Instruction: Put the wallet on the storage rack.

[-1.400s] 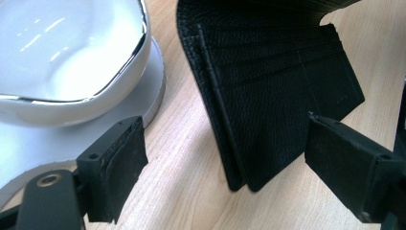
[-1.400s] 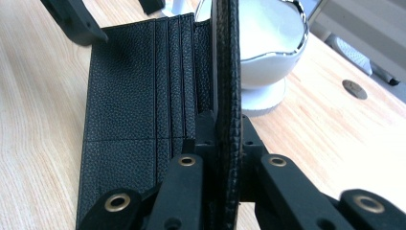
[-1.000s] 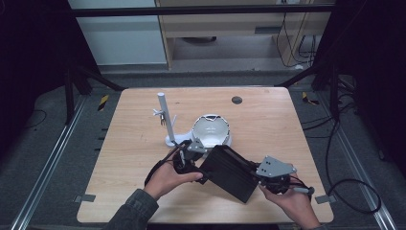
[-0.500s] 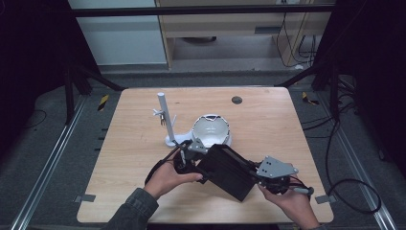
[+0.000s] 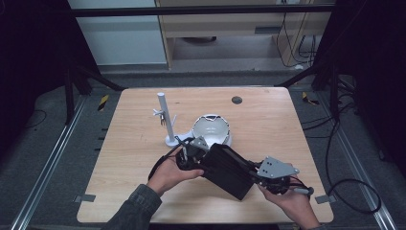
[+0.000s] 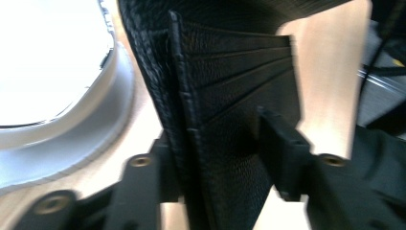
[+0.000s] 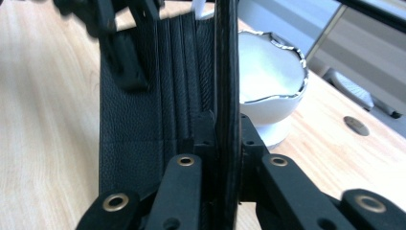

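Note:
A black leather wallet [image 5: 227,170] is held open above the table's front between both grippers. My right gripper [image 5: 256,176] is shut on one upright flap [image 7: 225,72], with the pads pressed on both of its sides. My left gripper [image 5: 191,154] is at the wallet's other end. Its jaws have just been closing around the card-slot flap [image 6: 230,96]. In the left gripper view the left jaw is against the flap's edge and the right jaw still stands off it. The right gripper view also shows the left gripper [image 7: 119,48] at the far end.
A white bowl with a silver wavy rim [image 5: 211,129] sits just behind the wallet. Left of the bowl is a white post on a round base [image 5: 165,120]. A dark round hole [image 5: 236,100] marks the far side of the wooden table [image 5: 129,167].
The left hand has shifted only slightly at the wallet's left end. The wallet and the right hand have stayed in place.

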A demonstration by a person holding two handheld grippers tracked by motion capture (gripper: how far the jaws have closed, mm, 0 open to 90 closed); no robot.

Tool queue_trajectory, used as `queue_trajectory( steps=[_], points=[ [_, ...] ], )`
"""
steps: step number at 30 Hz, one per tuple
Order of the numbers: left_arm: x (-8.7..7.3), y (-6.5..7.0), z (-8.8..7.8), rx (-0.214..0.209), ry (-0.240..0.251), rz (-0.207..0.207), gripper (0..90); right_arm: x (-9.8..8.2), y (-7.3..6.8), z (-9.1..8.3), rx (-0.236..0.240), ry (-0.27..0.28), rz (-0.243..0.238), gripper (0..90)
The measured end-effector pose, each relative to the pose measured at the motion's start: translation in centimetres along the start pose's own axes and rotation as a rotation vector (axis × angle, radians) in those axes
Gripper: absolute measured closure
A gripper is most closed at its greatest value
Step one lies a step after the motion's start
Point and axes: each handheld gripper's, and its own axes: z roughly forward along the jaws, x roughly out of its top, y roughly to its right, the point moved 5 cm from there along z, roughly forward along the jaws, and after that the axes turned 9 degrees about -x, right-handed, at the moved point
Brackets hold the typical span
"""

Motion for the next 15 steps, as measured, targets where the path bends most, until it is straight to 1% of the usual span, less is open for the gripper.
queue_trajectory(
  steps=[2,3,4,5,7,8,10,13,14,15],
  points=[
    [0.7,1.0,-0.5,-0.049,0.034,0.004,73.9,-0.3,-0.1,0.1,0.012,-0.01,-0.005,79.4],
    [0.8,1.2,-0.6,-0.035,0.024,0.02,75.9,-0.5,-0.1,0.1,0.024,-0.011,0.001,78.0],
    [1.0,1.5,-0.6,-0.008,0.0,0.037,76.1,-0.6,-0.2,0.2,0.029,-0.013,0.005,77.2],
    [1.3,1.7,-0.7,0.001,-0.004,0.038,76.7,-0.7,-0.3,0.2,0.034,-0.012,0.006,75.6],
    [1.7,2.0,-0.9,0.004,0.012,0.022,79.5,-0.8,-0.5,0.3,0.045,-0.011,0.0,69.5],
    [2.0,2.1,-1.1,0.008,0.014,0.023,80.1,-0.8,-0.6,0.3,0.05,-0.014,0.002,65.3],
    [2.5,2.2,-1.4,0.029,0.015,0.021,80.5,-1.0,-0.9,0.4,0.06,-0.03,0.013,53.2],
    [3.0,2.2,-2.2,0.066,0.008,0.023,80.7,-1.8,-1.3,1.0,0.082,-0.082,0.025,35.4],
    [3.2,2.2,-2.6,0.076,-0.001,0.025,80.8,-2.1,-1.5,1.2,0.095,-0.101,0.035,29.2],
    [3.3,2.1,-2.8,0.087,-0.002,0.025,80.8,-2.3,-1.7,1.4,0.087,-0.106,0.033,23.4]
  ],
)
